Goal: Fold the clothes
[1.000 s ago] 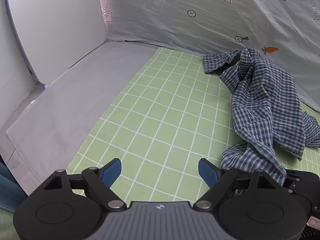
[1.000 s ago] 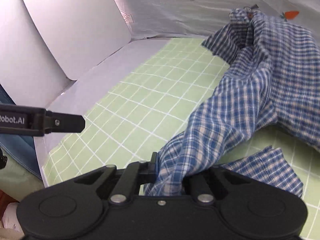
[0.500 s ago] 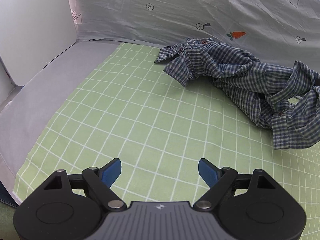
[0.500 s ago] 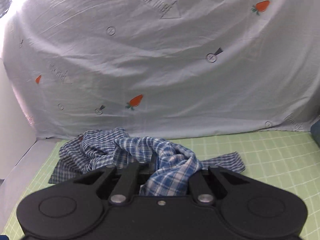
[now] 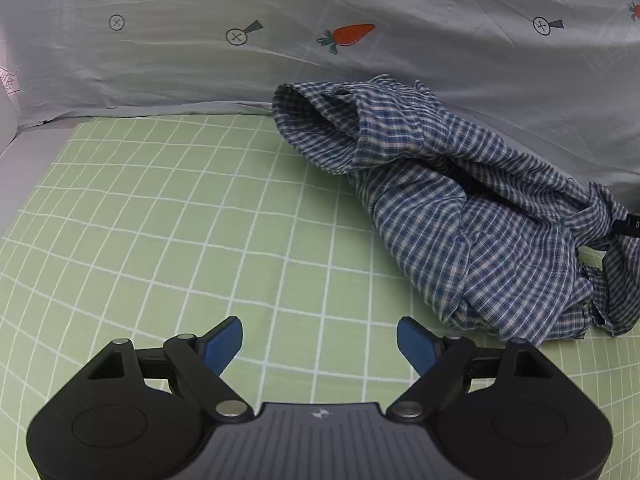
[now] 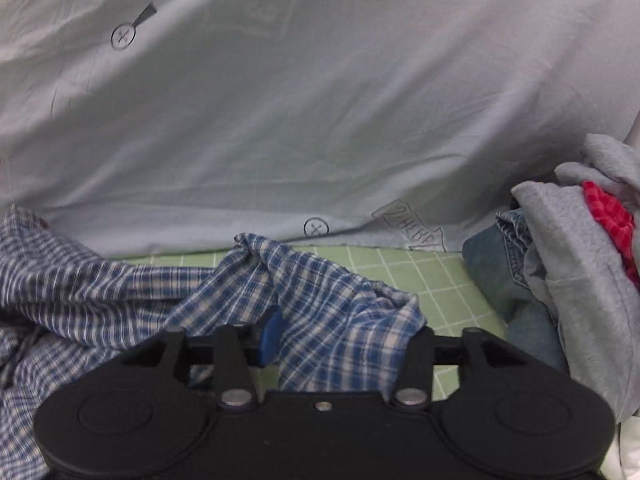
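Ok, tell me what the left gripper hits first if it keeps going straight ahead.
Probably the green checked mat only; past it, the grey backdrop sheet. The open left gripper points left of the plaid shirt, though depth is unclear.

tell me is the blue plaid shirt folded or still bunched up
Bunched up: the blue plaid cotton shirt lies in a crumpled heap on the green grid mat.

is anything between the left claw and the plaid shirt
Nothing visible. The open left claw faces only bare green grid mat; the plaid shirt lies crumpled ahead to its right.

Green grid-lined mat (image 5: 160,216), pale grey carrot-print sheet backdrop (image 5: 360,80), soft light
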`<action>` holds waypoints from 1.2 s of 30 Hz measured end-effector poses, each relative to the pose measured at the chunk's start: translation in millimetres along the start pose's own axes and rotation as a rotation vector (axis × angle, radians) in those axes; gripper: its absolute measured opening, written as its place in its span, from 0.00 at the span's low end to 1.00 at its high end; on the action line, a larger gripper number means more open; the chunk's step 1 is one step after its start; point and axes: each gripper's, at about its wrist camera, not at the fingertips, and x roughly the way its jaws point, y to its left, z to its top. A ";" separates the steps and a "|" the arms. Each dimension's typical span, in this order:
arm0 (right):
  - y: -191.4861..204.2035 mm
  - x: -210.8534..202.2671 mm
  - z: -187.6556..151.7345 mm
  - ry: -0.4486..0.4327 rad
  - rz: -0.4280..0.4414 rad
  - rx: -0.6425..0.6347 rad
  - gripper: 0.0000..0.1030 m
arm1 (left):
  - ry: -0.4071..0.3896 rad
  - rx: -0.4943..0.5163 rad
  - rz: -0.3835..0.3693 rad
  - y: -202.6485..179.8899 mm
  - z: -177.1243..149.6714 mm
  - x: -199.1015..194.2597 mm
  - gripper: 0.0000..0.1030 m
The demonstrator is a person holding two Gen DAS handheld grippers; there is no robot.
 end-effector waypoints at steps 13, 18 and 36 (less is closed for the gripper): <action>57.0 -33.7 -54.9 0.037 0.157 0.100 0.75 | 0.030 0.105 -0.177 -55.3 20.1 69.4 0.52; 86.7 -36.2 -62.3 0.054 0.223 0.058 0.10 | 0.011 0.035 -0.176 -46.0 16.3 67.0 0.11; 39.2 -130.4 -96.4 0.133 0.088 -0.006 0.52 | -0.126 -0.213 0.019 81.6 -61.5 -98.8 0.06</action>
